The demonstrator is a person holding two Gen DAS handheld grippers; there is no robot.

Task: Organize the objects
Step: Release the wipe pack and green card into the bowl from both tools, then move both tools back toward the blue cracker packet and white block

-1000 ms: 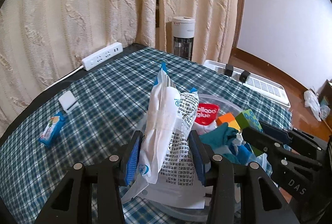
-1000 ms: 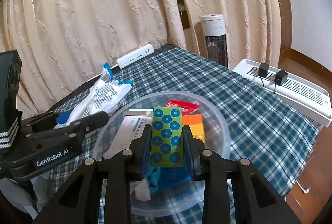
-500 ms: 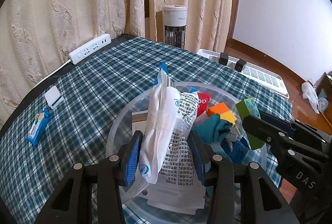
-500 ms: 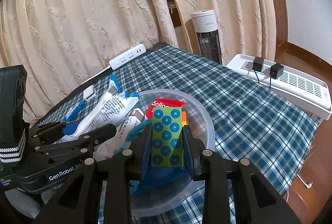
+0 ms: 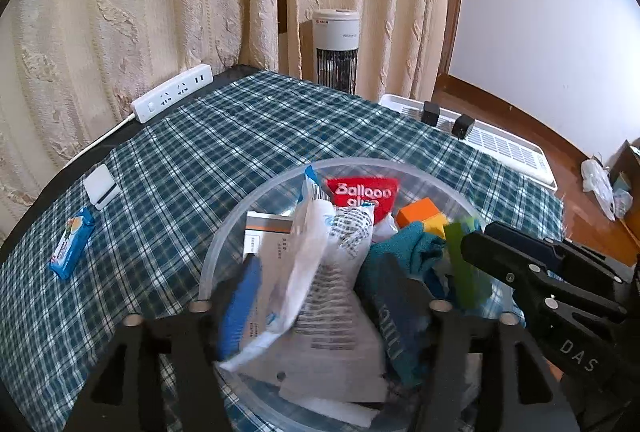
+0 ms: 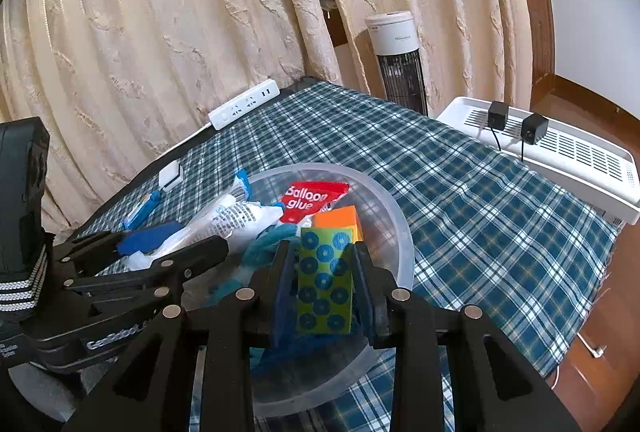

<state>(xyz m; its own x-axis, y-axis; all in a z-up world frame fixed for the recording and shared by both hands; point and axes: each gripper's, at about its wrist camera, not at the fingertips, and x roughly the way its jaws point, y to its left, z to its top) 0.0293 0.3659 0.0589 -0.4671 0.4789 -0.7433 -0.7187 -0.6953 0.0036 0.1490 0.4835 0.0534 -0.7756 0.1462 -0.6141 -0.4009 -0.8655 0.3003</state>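
the left gripper [image 5: 316,300] jaws are opening; a second ago they pinched the white printed packet [image 5: 320,256], which now leans loose between them, tipping into the clear bowl [image 5: 224,232] below. that item looks delivered. the right gripper [image 6: 324,288] stays clamped on the green dotted block [image 6: 325,280], poised above the bowl's near side, likely next to drop. beyond the left jaws, a blue snack bar [image 5: 72,248] lies on the plaid cloth [image 5: 248,136].
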